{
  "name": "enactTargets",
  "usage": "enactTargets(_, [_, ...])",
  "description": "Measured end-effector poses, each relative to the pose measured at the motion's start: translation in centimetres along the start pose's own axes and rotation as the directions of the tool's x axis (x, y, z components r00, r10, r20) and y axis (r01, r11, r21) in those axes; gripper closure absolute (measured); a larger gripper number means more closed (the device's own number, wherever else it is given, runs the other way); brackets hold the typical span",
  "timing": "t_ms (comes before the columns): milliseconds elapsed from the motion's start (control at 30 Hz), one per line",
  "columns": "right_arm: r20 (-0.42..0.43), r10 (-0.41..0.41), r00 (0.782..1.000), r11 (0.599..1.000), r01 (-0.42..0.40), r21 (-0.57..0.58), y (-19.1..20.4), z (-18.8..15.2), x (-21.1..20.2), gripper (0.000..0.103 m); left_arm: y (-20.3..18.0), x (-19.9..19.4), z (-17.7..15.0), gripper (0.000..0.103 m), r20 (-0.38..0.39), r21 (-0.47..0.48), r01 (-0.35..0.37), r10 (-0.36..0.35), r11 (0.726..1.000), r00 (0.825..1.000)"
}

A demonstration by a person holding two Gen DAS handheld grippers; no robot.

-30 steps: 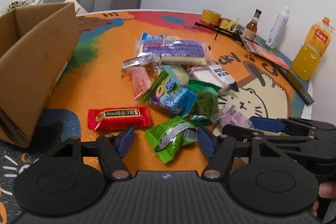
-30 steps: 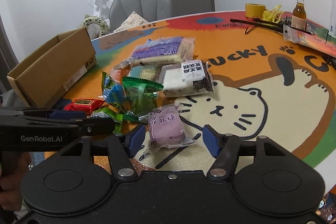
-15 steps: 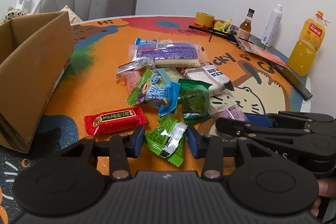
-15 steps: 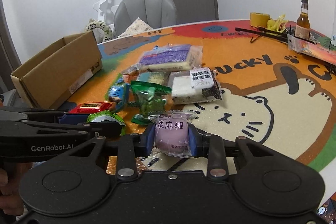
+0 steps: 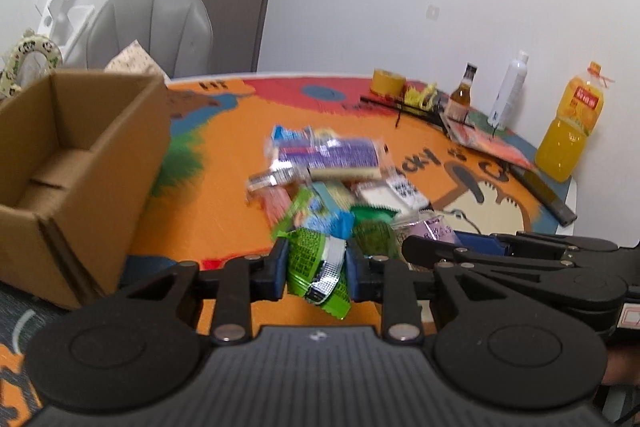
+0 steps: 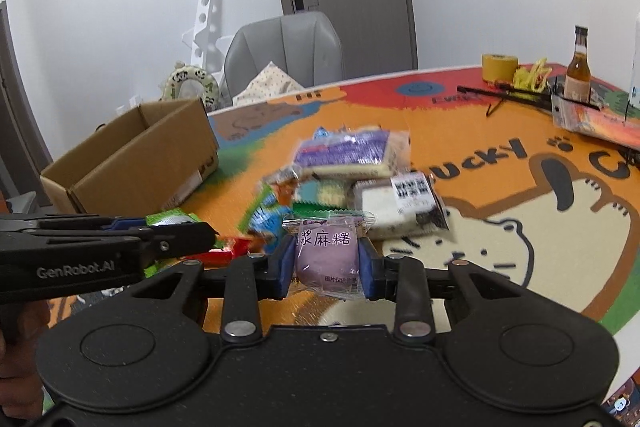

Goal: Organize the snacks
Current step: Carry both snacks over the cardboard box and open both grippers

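Snacks (image 5: 332, 183) lie in a loose pile in the middle of the round surface (image 5: 224, 211), which has an orange cat picture on it. To the left of the pile stands an open cardboard box (image 5: 76, 163), near the edge of the surface; the part of its inside that shows has nothing in it. On top of the pile is a long purple packet (image 6: 344, 151), with a white packet with black label (image 6: 404, 203) in front of it. At the far right side stand an orange juice bottle (image 5: 570, 131), a white bottle (image 5: 508, 91) and a small brown bottle (image 5: 462, 99).

The left gripper (image 5: 316, 267) has its jaws clamped on a green snack packet (image 5: 318, 271), which is lifted above the surface, near the box corner. The right gripper (image 6: 326, 263) has its jaws clamped on a purple mochi packet (image 6: 326, 255), also held above the surface, just in front of the pile. The two grippers are side by side, close to each other.
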State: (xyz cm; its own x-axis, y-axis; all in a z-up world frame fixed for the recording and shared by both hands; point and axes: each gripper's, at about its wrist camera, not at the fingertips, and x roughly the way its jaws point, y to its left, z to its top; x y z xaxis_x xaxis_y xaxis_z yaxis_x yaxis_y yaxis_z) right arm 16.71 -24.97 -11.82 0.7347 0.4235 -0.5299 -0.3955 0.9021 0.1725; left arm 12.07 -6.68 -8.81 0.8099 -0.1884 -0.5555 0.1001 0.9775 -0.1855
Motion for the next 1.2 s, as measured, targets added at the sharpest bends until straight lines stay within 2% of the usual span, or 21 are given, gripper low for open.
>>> enactTargets(367, [0.070,0.029,0.997,0.999,-0.031,0.030,2.7,2.4,-0.5,0.072,3.3,-3.3,2.3,0.076,0.091,-0.021,-0.068,0.070,0.997,0.993])
enactTargets(633, [0.060,0.051,0.997,0.996,-0.055,0.067,4.8,4.1,0.5,0.072,6.2,-5.9,4.8,0.076,0.146,-0.046,-0.113,0.119,0.993,0.982])
enactTargets(1200, [0.043,0.150,0.988,0.988,-0.151,0.014,12.5,7.0,4.0,0.072,13.1,-6.7,6.5,0.075,0.131,-0.079,-0.189,0.198,0.979,0.971])
